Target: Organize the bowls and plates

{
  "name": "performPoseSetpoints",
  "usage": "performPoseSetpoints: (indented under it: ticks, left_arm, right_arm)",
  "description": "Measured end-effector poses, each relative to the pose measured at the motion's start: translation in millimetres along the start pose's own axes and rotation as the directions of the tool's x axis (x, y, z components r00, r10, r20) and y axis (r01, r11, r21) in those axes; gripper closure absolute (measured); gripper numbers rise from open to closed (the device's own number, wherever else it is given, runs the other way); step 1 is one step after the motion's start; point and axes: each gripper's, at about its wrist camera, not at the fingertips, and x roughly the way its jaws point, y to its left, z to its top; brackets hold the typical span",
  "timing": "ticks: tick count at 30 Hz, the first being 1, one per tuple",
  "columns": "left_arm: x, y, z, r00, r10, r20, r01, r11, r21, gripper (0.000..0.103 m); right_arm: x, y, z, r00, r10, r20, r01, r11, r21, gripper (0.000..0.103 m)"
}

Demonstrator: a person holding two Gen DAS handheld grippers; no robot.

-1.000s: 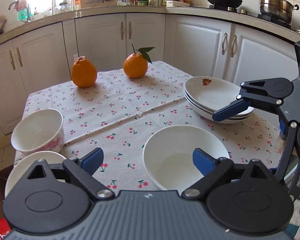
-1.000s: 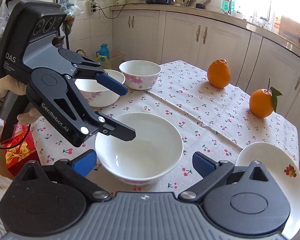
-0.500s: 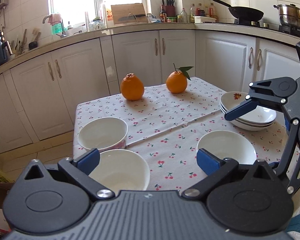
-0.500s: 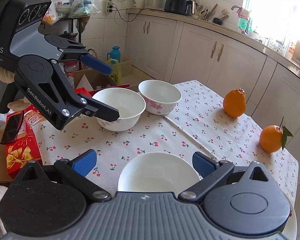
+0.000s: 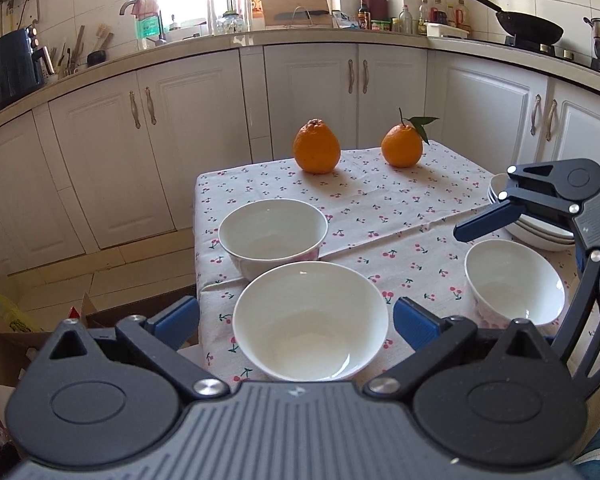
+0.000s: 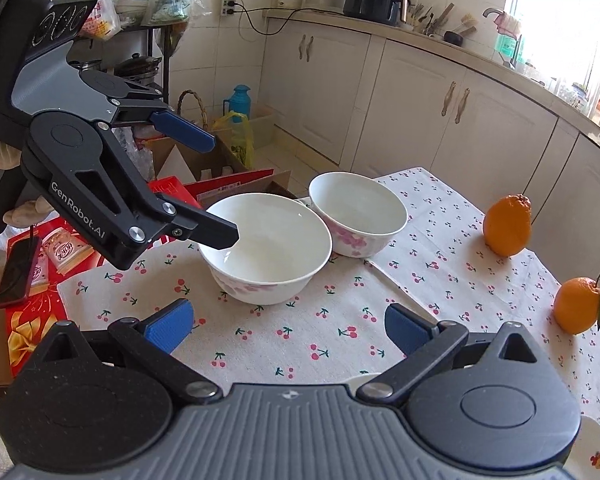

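Observation:
Three white bowls stand on the cherry-print tablecloth. In the left wrist view the near bowl [image 5: 310,322] sits between my open left gripper's [image 5: 296,320] fingers, a second bowl [image 5: 273,232] just behind it, a third bowl [image 5: 514,282] to the right. A stack of white plates [image 5: 540,232] lies far right, partly hidden by my right gripper, whose one visible blue fingertip [image 5: 486,222] hovers over it. In the right wrist view my right gripper [image 6: 288,326] is open and empty above the cloth, the near bowl [image 6: 266,248] and second bowl [image 6: 358,212] ahead.
Two oranges [image 5: 316,152] [image 5: 402,146] sit at the table's far edge [image 5: 340,160]. Cardboard boxes and red packages [image 6: 52,256] lie on the floor left of the table. White cabinets [image 5: 204,140] surround the table.
My left gripper has swung left, from the right bowl to the near left bowl, which now sits between its fingers. My right gripper pulled back, and the bowl under it has dropped out of view.

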Motion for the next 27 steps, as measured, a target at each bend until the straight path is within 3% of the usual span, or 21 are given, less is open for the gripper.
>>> performPoseSetpoints:
  ticks: [12,20,27]
  left_arm:
    - [30,30,-2,0.996,-0.018,-0.082,0.016,0.999,-0.029,0.001]
    - [45,45,4,0.991,-0.091,-0.101,0.084,0.994,-0.071,0.004]
    - [59,44,6,0.980,-0.152,-0.131,0.143,0.987,-0.075,0.019]
  right_arm:
    - [34,7,10,1.000,0.008,-0.023,-0.008,1.000,-0.017,0.000]
    - [54,7,13,0.999,0.030,-0.035,-0.030,1.000,0.010,0.000]
    - [67,6,14,0.997,0.050,-0.051,-0.049,0.999,0.018,0.002]
